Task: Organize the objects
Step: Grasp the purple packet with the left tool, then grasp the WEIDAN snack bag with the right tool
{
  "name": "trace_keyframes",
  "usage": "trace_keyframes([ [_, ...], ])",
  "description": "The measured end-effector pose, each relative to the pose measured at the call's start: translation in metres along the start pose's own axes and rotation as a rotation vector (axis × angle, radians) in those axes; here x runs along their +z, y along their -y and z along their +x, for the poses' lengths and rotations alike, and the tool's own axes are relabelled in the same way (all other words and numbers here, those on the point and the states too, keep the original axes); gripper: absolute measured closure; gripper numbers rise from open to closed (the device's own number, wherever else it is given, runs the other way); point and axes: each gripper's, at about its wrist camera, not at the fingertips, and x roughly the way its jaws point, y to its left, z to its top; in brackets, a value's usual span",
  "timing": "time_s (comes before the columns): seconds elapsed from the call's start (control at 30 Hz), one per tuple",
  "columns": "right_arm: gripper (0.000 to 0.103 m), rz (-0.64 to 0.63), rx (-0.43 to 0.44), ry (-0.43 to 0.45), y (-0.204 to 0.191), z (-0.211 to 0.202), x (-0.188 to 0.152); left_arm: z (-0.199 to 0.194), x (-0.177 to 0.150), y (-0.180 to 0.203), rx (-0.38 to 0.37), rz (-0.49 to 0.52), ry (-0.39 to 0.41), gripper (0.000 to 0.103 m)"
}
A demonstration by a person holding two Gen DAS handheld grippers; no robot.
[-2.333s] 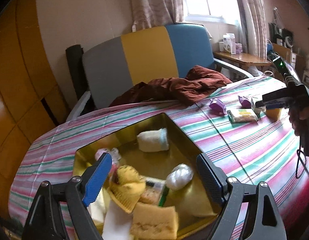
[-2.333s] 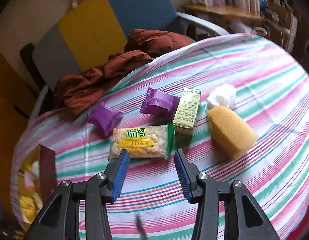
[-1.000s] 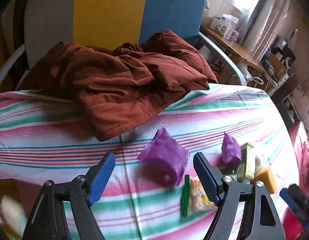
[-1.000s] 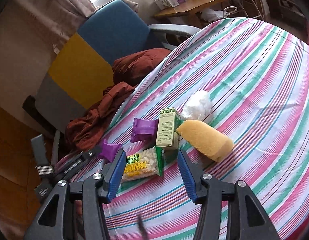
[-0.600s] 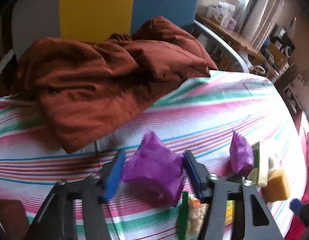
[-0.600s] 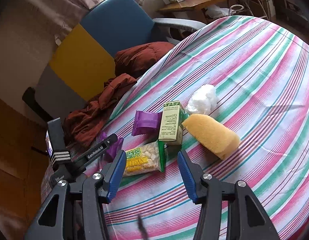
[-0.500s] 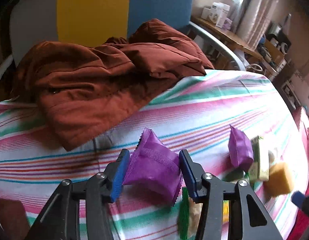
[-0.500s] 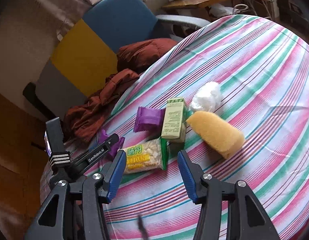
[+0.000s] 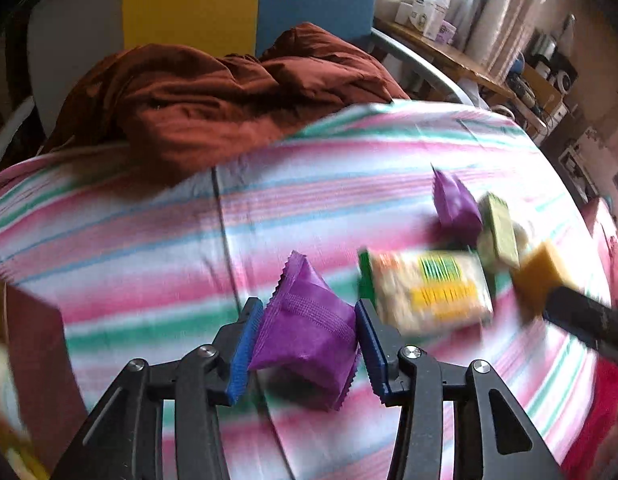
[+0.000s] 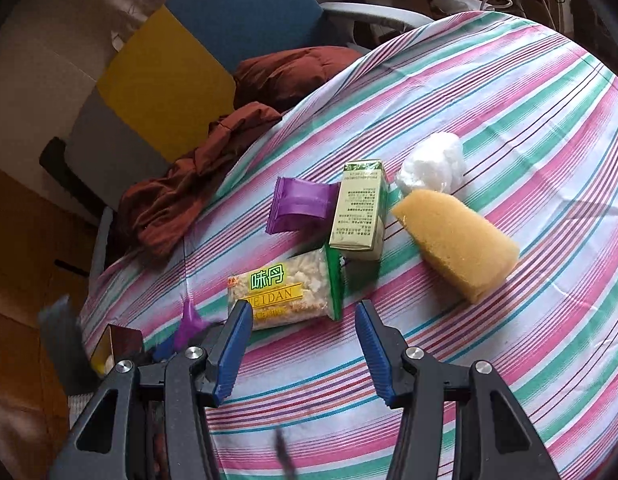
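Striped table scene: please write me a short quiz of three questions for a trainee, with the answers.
1. True or false: the left tongs are shut on a purple packet.
2. Which thing lies nearest in front of the right tongs? A) the yellow sponge B) the snack bag C) the white wad
3. Fill in: the green carton lies between a second purple packet and the ____.

Key: 1 true. 2 B; the right tongs are open and hold nothing. 3 yellow sponge.
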Motion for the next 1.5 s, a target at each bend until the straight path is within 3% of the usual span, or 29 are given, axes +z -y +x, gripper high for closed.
trace_keyframes([
  [0.17, 0.049, -0.059, 0.002, -0.049, -0.013, 0.009, -0.004, -0.020, -0.038, 0.012, -0.015, 0.014, -0.032, 0.055],
  [0.4, 0.049, -0.252, -0.043, -0.108, -0.052, 0.034, 0.012, -0.044, -0.081, 0.023, -0.050, 0.018, -0.070, 0.055],
  [0.73, 0.049, -0.326, -0.135, -0.202, -0.061, 0.093, 0.035, -0.059, -0.107, 0.024, -0.064, -0.006, -0.053, 0.055],
  [0.93, 0.049, -0.308, -0.099, -0.282, -0.047, 0.078, 0.012, -0.060, -0.111, 0.019, -0.077, -0.013, -0.039, 0.055],
  [1.13, 0.041, -0.300, -0.093, -0.357, -0.033, 0.054, -0.022, -0.065, -0.120, 0.018, -0.077, -0.007, -0.020, 0.055],
  [1.33, 0.038, -0.240, -0.028, -0.320, -0.014, 0.029, -0.041, -0.067, -0.124, 0.023, -0.056, 0.031, 0.011, 0.053],
  [1.5, 0.037, -0.244, -0.031, -0.293, -0.017, 0.025, -0.037, -0.065, -0.127, 0.025, -0.038, 0.059, 0.043, 0.052],
])
